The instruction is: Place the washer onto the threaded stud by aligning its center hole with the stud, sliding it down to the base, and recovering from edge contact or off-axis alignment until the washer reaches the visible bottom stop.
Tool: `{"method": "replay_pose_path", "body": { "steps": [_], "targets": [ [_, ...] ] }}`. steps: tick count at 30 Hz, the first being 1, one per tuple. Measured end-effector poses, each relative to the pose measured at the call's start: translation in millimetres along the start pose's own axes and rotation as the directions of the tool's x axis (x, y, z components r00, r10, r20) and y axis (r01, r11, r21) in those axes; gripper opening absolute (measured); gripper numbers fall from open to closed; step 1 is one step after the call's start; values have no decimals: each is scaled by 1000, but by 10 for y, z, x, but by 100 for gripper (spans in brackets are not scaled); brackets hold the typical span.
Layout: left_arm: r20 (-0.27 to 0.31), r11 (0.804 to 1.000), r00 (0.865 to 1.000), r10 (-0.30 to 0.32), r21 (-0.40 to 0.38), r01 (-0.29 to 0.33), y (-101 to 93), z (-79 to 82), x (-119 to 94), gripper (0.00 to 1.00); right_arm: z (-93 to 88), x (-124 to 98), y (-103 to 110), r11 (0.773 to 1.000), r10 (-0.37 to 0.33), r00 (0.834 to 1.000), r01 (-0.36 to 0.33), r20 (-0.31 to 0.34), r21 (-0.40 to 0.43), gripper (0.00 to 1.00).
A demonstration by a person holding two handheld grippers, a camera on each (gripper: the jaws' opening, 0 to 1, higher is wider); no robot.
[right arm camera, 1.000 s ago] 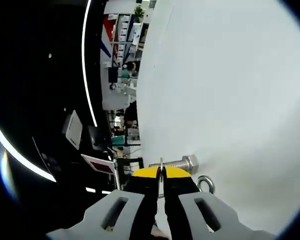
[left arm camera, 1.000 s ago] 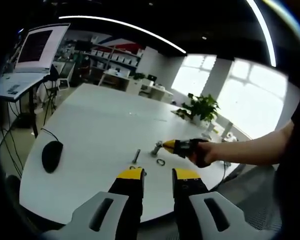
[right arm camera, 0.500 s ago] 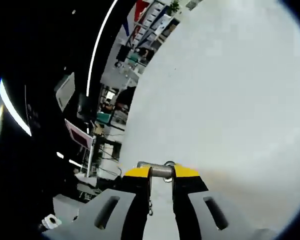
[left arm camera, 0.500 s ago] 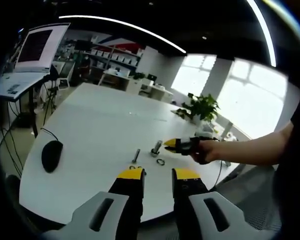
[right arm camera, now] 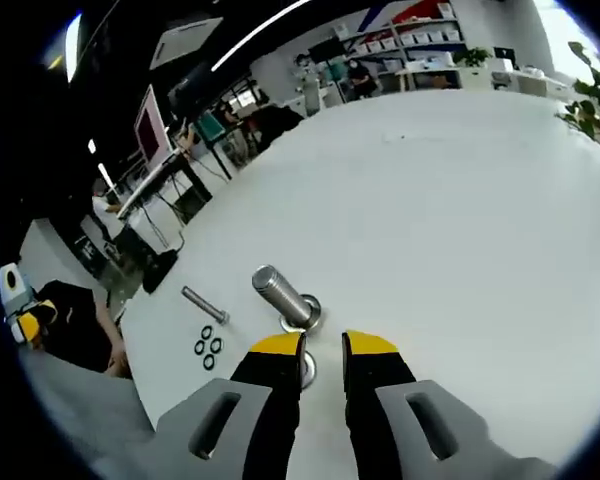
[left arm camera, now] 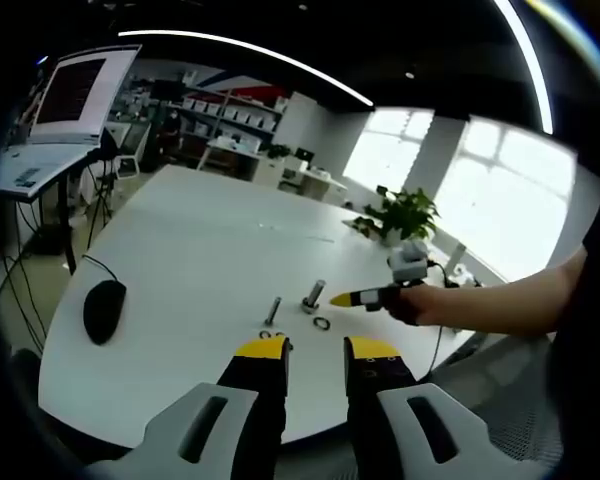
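Right hand-held gripper (right arm camera: 323, 345) hangs just above the white tabletop (right arm camera: 460, 220) with its yellow-tipped jaws slightly apart and nothing clamped between them. Directly ahead of the tips stands the threaded stud (right arm camera: 283, 296), a large bolt resting head-down and tilted in the right gripper view, its shaft pointing up and away. A washer (right arm camera: 306, 368) lies flat on the tabletop between the stud's base and the left jaw, partly hidden by that jaw; whether it touches the stud's head cannot be told. To the left of the stud lies a smaller bolt (right arm camera: 204, 304) on its side, and near it three small dark rings (right arm camera: 209, 349) sit in a tight cluster.

In the left gripper view, the left hand-held gripper (left arm camera: 317, 348) is held back from the work, jaws apart and empty. Beyond its tips the stud (left arm camera: 313, 296) stands on the tabletop (left arm camera: 200, 240), with a ring (left arm camera: 322, 323) just beside it and the smaller bolt (left arm camera: 272, 311) to its left. The right hand-held gripper (left arm camera: 342, 299) reaches in from the right, held in a person's hand (left arm camera: 412, 302), its tip close to the stud. A black computer mouse (left arm camera: 104, 311) lies well apart near the tabletop's left edge, and a potted plant (left arm camera: 404, 217) stands at the far side.
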State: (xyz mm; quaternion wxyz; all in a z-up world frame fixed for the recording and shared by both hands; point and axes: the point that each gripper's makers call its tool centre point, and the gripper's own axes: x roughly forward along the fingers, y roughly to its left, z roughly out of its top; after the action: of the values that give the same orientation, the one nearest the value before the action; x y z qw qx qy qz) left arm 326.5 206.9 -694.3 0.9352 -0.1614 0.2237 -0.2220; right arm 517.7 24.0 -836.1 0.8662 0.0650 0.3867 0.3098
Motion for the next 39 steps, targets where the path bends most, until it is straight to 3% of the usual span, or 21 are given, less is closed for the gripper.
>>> {"method": "replay_pose_path", "body": {
  "steps": [7,12,21,31,39],
  "targets": [
    [2,1000,1000,1,-1,-1,1,1,-1,19,-55,30,129,993,40,998,-46,-51,-109,17],
    [3,1000,1000,0,-2,0,1,4,0,19,-213,38,148,965,11,991,-45,-130,-260,17],
    [1,1000,1000,1,-2,-1,2,-2,0,19,-399,63,125,974,16,980,-60,-198,-219,18],
    [-3,1000,1000,0,-2,0,0,-9,3,19,-335,102,118,970,-3,984,-41,-180,-240,17],
    [-7,1000,1000,1,-3,-1,3,-17,2,19,-325,145,118,942,-23,987,-32,-160,-335,14]
  ]
}}
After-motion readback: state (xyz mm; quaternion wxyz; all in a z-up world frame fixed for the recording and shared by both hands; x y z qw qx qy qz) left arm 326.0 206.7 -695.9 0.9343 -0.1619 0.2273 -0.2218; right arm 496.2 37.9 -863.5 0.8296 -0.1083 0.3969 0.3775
